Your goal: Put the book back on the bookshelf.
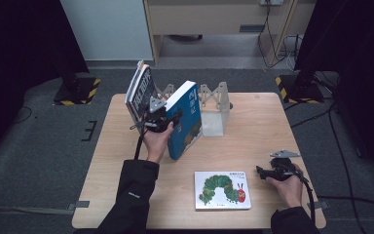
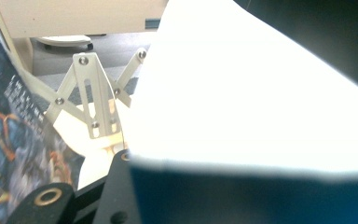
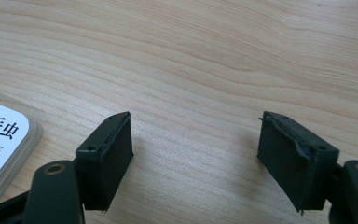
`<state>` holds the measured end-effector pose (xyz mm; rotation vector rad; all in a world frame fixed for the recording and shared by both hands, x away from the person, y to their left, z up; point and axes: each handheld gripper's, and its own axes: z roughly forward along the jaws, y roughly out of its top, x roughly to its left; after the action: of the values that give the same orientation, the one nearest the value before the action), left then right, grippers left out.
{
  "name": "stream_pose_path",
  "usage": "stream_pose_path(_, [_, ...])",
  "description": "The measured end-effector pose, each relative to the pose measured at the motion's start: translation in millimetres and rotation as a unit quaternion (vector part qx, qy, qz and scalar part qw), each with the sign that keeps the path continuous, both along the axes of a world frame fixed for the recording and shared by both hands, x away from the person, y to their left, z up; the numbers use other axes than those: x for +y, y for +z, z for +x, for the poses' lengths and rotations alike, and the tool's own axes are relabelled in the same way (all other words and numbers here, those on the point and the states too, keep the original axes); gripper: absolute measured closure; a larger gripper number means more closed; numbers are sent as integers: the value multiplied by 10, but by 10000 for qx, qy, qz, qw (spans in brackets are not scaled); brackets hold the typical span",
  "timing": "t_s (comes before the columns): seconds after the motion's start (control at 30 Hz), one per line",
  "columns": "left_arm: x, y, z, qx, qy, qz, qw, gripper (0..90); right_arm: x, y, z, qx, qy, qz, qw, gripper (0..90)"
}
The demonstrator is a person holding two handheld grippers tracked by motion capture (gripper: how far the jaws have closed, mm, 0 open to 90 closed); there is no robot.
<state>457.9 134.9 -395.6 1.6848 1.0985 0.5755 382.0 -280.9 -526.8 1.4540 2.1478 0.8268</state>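
A wooden table (image 1: 253,122) seen from above. The left gripper (image 1: 168,118) is clamped on a blue book (image 1: 185,119), holding it upright and tilted near the table's far middle. In the left gripper view the book's white page edges and blue cover (image 2: 261,196) sit between the jaws, very close to the camera. Just behind the blue book stands a pale metal rack (image 1: 213,100) with crossed struts. A dark-covered book (image 1: 140,90) leans at the rack's left end, just beside the gripper. The right gripper (image 1: 264,171) rests low at the table's near right, jaws apart with bare wood between them. A caterpillar book (image 1: 221,190) lies flat on the near table, just left of the right gripper.
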Motion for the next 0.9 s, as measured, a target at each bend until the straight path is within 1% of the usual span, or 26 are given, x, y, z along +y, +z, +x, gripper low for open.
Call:
stream_pose_path(0.03, [7,-6,-38,-7,4,39,10000,599,0,-1,0,-4,13,-7,10000,262])
stream_pose_path(0.07, [7,-6,-38,-7,4,39,10000,599,0,-1,0,-4,13,-7,10000,262])
stream_pose_path(0.1, [4,-7,-99,-49,10,150,9999,599,3,-2,0,1,19,-13,10000,262])
stream_pose_path(0.13, [4,-7,-99,-49,10,150,9999,600,3,-2,0,1,19,-13,10000,262])
stream_pose_path(0.17, [-14,-6,-149,-100,31,289,9995,600,6,-4,0,13,11,-3,10000,262])
stream_pose_path(0.27, [-37,-14,-176,-153,37,304,9994,600,11,-3,-3,34,3,11,10000,262])
stream_pose_path(0.3, [-64,-15,-196,-182,65,358,9992,599,10,-2,-6,18,19,-10,10000,262])
stream_pose_path(0.47, [-99,-35,-219,-236,34,295,9993,597,9,-1,-9,19,29,14,10000,261])
stream_pose_path(0.57, [-119,-66,-238,-375,191,286,9987,599,17,-6,-8,34,20,18,10000,261])
stream_pose_path(0.63, [-125,-71,-246,-410,228,306,9984,602,17,-5,-9,31,25,23,10000,262])
stream_pose_path(0.67, [-139,-85,-264,-457,318,293,9980,602,14,-7,-5,33,16,28,10000,262])
stream_pose_path(0.7, [-139,-85,-264,-457,318,293,9980,602,14,-7,-5,33,16,28,10000,262])
stream_pose_path(0.77, [-137,-103,-267,-484,354,203,9980,601,14,-14,1,33,25,11,10000,263])
stream_pose_path(0.9, [-143,-115,-268,-512,339,152,9980,599,18,-15,3,34,36,19,10000,262])
